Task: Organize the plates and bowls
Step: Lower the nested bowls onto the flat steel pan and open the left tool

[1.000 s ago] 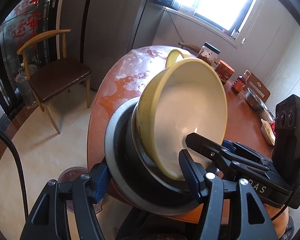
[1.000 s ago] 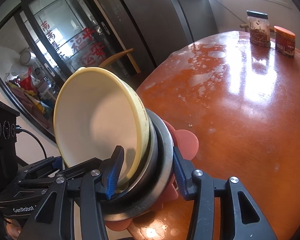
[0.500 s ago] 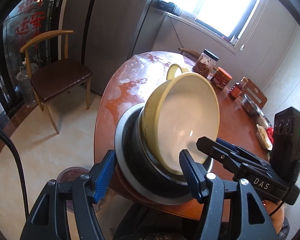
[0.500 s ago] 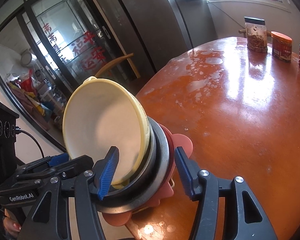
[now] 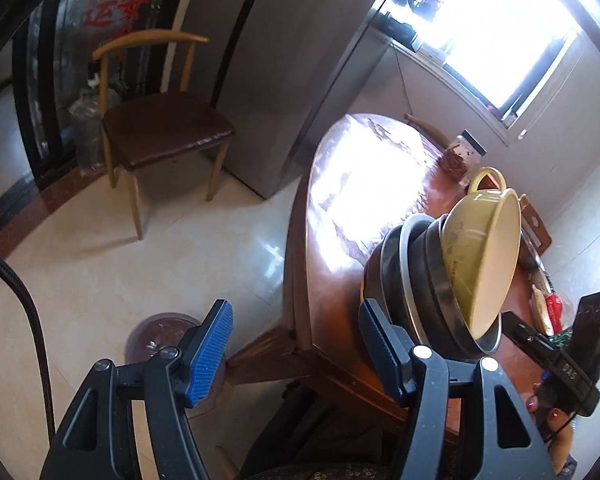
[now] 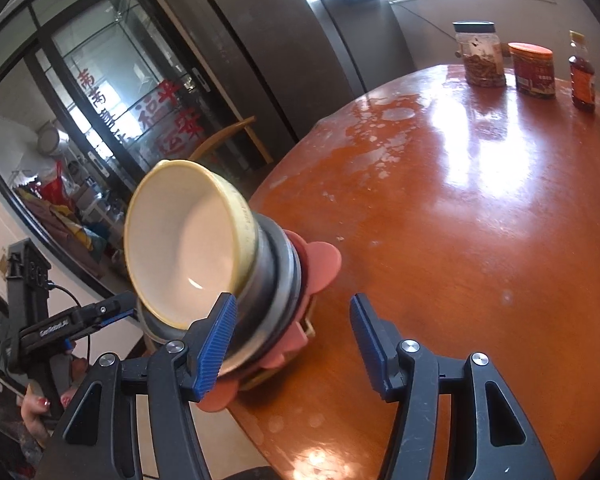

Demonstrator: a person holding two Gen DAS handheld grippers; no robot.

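Observation:
A stack of dishes stands near the edge of the round red-brown table [image 6: 480,220]. A yellow bowl [image 6: 180,240] with a white inside sits on top, nested in metal bowls [image 6: 272,292], over a pink flower-shaped plate [image 6: 320,260]. The stack also shows in the left wrist view: yellow bowl [image 5: 480,256], metal bowls [image 5: 404,280]. My left gripper [image 5: 296,352] is open and empty, left of the stack, mostly over the floor. My right gripper [image 6: 292,344] is open and empty, just in front of the stack, its left finger close by the metal bowls.
A glass jar [image 6: 482,56], a red-lidded tub [image 6: 534,70] and a sauce bottle [image 6: 582,78] stand at the table's far side. A wooden chair [image 5: 160,128] stands on the floor by a grey fridge [image 5: 284,60]. A round stool [image 5: 160,340] is below the table edge.
Both grippers have let go of the stack and pulled back from it. The left gripper swung left, so the stack now lies to the right of its fingers.

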